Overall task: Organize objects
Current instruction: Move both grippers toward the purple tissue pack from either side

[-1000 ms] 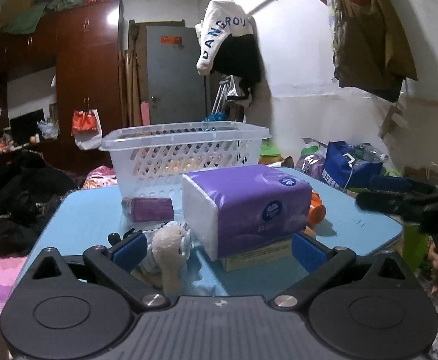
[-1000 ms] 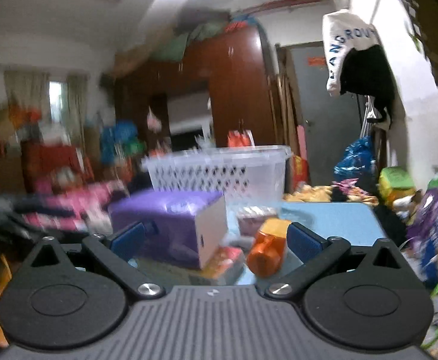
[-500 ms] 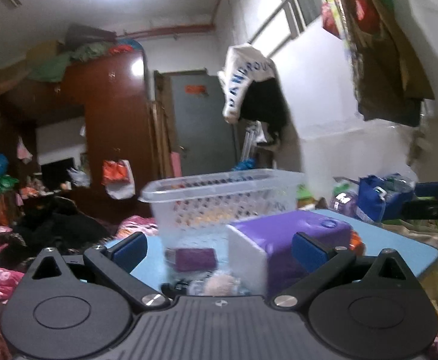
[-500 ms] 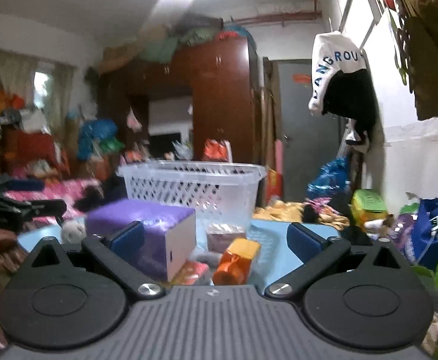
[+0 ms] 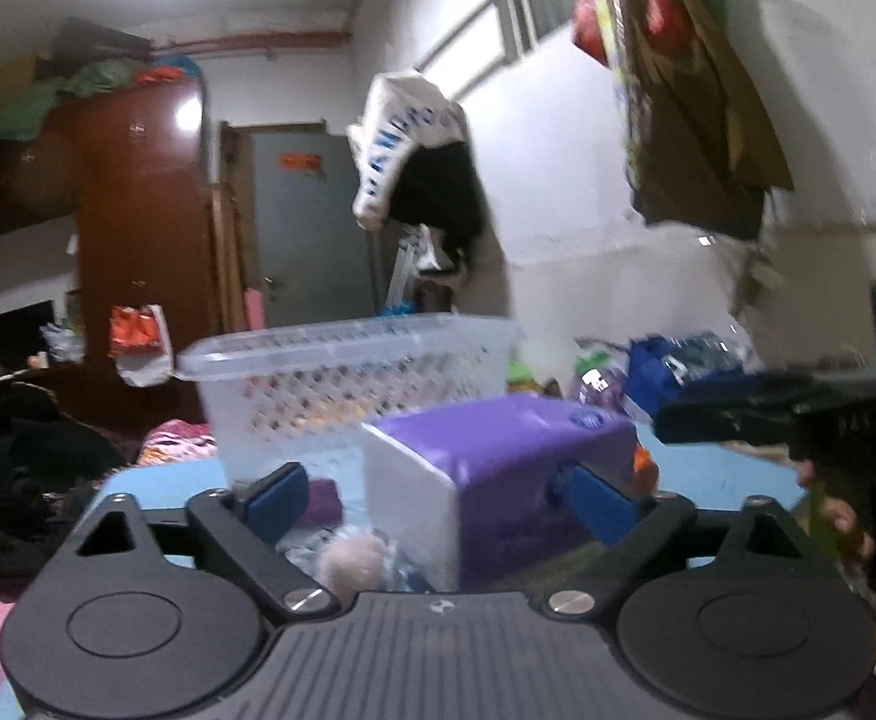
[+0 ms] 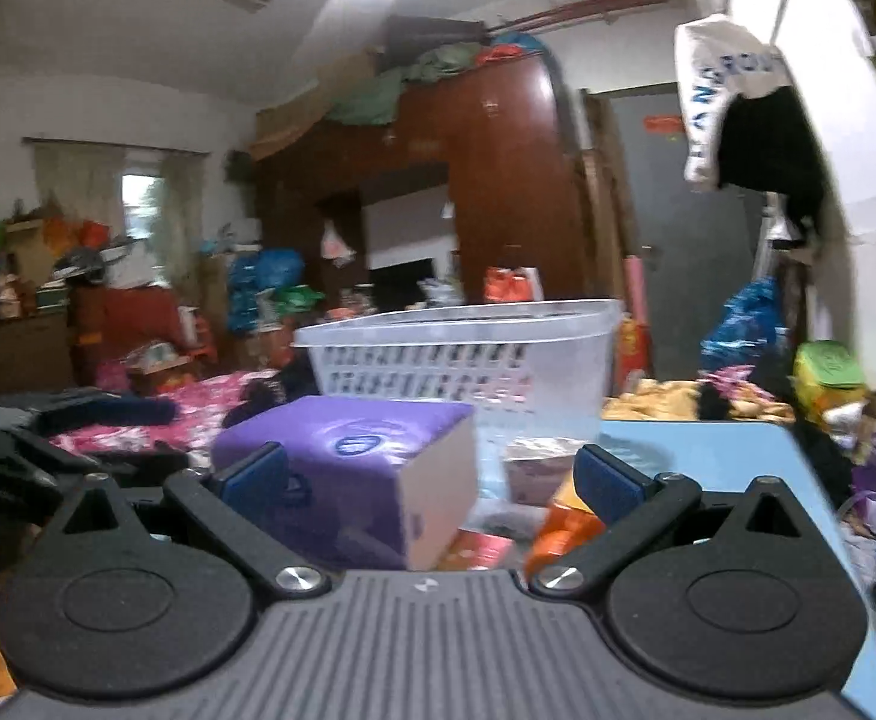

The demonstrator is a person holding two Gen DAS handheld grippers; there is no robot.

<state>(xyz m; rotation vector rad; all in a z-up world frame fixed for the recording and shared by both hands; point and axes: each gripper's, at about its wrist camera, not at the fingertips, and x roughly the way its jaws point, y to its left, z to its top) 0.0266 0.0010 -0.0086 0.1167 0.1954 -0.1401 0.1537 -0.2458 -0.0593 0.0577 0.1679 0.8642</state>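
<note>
A purple tissue pack lies on the light blue table, in front of a white perforated basket. My left gripper is open and empty, with the pack and a small fluffy toy just beyond its fingers. My right gripper is open and empty. Beyond it lie the purple pack, an orange bottle, a small packet and the basket. A small purple pouch lies by the basket.
The table stands in a cluttered room. A brown wardrobe and grey door stand behind. Bags pile at the right by the white wall. Clothes and pink bedding lie at the left.
Both grippers have tilted upward and shifted, so the table objects sit lower in both views. Both stay open and empty. The objects have not moved.
</note>
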